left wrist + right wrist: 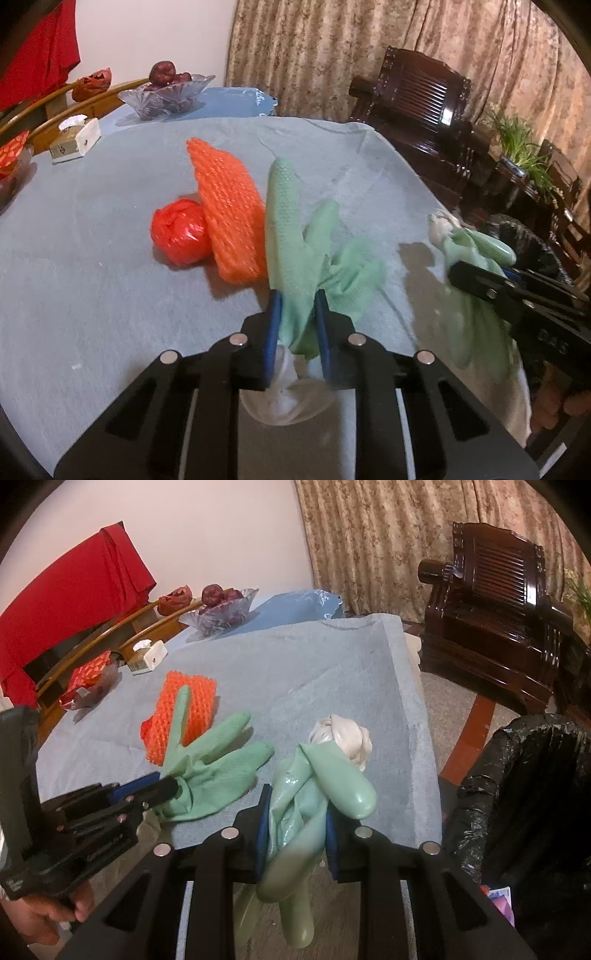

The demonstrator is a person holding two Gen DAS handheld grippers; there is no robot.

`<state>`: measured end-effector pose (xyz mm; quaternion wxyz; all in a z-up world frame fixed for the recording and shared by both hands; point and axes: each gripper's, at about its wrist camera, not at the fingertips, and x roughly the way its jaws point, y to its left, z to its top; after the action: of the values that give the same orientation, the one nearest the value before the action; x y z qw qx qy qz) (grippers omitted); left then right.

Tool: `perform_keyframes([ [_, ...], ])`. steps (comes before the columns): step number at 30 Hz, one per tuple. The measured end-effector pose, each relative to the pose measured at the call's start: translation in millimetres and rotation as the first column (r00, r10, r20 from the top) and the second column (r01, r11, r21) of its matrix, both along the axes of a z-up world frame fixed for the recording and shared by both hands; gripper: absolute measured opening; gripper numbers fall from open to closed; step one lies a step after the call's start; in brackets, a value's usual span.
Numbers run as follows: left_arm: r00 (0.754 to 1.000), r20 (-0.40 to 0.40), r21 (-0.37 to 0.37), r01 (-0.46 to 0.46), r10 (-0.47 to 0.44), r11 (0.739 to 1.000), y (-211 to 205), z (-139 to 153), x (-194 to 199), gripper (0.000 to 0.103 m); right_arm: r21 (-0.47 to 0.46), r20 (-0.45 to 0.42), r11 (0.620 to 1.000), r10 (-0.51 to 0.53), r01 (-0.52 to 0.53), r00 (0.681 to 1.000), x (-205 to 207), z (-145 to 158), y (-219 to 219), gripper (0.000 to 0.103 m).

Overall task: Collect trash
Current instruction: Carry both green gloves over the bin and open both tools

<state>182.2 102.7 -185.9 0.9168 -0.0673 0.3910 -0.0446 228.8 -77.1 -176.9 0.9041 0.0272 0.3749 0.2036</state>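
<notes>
My left gripper (297,306) is shut on a green knit glove (295,229), whose fingers stick up over the table; it also shows in the right wrist view (218,771). My right gripper (297,805) is shut on a glossy green rubber glove (317,786) with a white cuff, held near the table's right edge; that glove also shows in the left wrist view (476,254). An orange foam net (229,210) and a red crumpled bag (181,230) lie on the grey table cloth (92,258). A bin with a black bag (532,797) stands to the right of the table.
A tissue box (75,138), a glass fruit bowl (166,96) and a red-patterned packet (90,679) sit at the table's far left. A dark wooden armchair (495,620) and a potted plant (521,147) stand at the right, before curtains.
</notes>
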Motion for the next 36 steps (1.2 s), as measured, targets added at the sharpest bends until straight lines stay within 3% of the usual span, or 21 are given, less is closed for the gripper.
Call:
perform_keyframes([
  [2, 1.000, -0.001, -0.007, 0.006, -0.006, 1.000, -5.3, 0.6, -4.0, 0.019, -0.001, 0.004, 1.000, -0.001, 0.001, 1.000, -1.1, 1.8, -0.7, 0.025],
  [4, 1.000, 0.001, -0.007, 0.013, -0.013, 1.000, -9.8, 1.0, -5.7, 0.026, -0.002, 0.007, 1.000, -0.002, 0.002, 1.000, -2.1, 2.6, -2.1, 0.025],
  [6, 1.000, 0.002, -0.011, 0.017, -0.017, 1.000, -12.7, 0.8, -3.0, 0.044, -0.004, 0.006, 1.000, -0.004, 0.005, 1.000, -2.5, 2.9, -4.4, 0.025],
  [11, 1.000, -0.024, -0.010, 0.010, -0.010, 1.000, -15.7, -7.4, 12.5, 0.048, -0.007, 0.004, 1.000, -0.016, 0.016, 1.000, -3.3, 5.1, -6.5, 0.025],
  [13, 1.000, -0.026, -0.008, 0.007, -0.007, 1.000, -15.1, -8.7, 15.4, 0.043, -0.009, 0.007, 1.000, -0.020, 0.020, 1.000, -4.1, 6.4, -7.8, 0.025],
  [15, 1.000, -0.026, -0.002, 0.004, -0.004, 1.000, -13.5, -8.0, 14.8, 0.023, -0.009, 0.010, 1.000, -0.026, 0.026, 1.000, -4.6, 7.9, -10.5, 0.025],
  [16, 1.000, -0.025, 0.002, 0.005, -0.005, 1.000, -13.1, -7.1, 14.6, 0.018, -0.008, 0.011, 1.000, -0.028, 0.028, 1.000, -4.6, 8.6, -11.6, 0.025],
  [18, 1.000, -0.024, -0.002, 0.012, -0.012, 1.000, -12.0, -4.8, 13.3, 0.014, -0.008, 0.014, 0.999, -0.033, 0.033, 0.999, -4.5, 10.6, -13.0, 0.025],
  [36, 0.993, 0.114, -0.007, 0.041, -0.040, 0.999, -28.5, 55.8, -14.6, 0.012, 0.003, 0.112, 0.997, -0.078, 0.079, 0.991, -34.5, 59.0, -34.2, 0.025],
])
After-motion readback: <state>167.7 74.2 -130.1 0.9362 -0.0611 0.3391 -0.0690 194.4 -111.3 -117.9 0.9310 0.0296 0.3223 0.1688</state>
